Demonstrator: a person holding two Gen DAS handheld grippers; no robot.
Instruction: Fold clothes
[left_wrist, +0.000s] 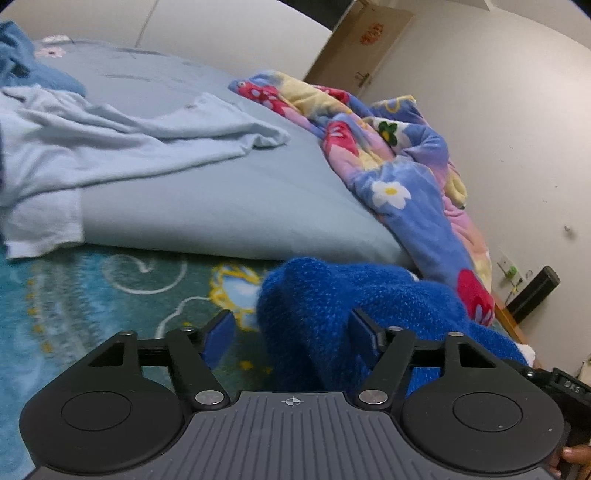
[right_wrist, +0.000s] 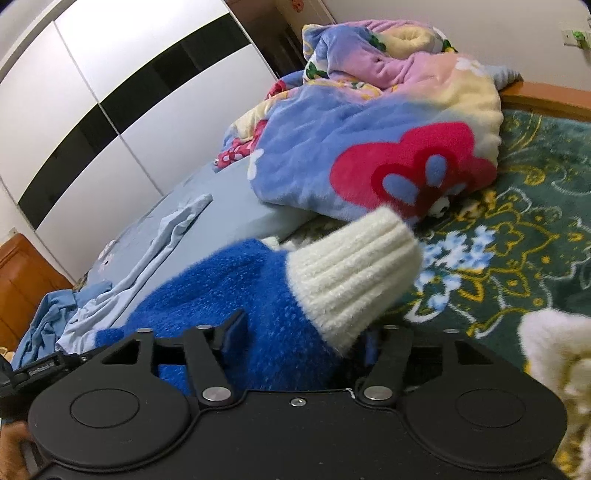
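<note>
A fuzzy royal-blue sweater (left_wrist: 332, 295) lies bunched on the bed right in front of both grippers. In the right wrist view the sweater (right_wrist: 221, 288) shows a ribbed white cuff (right_wrist: 351, 273) sticking up. My left gripper (left_wrist: 291, 330) is open; the blue knit sits between its fingers near the right pad, and the left pad is clear of it. My right gripper (right_wrist: 303, 336) is open too, with the sleeve lying loosely in the gap and the cuff hiding its right fingertip. A pale blue garment (left_wrist: 110, 147) lies spread out farther back.
A flowered fleece blanket (left_wrist: 399, 173) is heaped at the right, over the light blue sheet (left_wrist: 221, 206). A green patterned blanket (right_wrist: 517, 240) covers the near part of the bed. A fluffy white piece (right_wrist: 554, 350) sits at the lower right. Wardrobe doors (right_wrist: 110, 92) stand behind.
</note>
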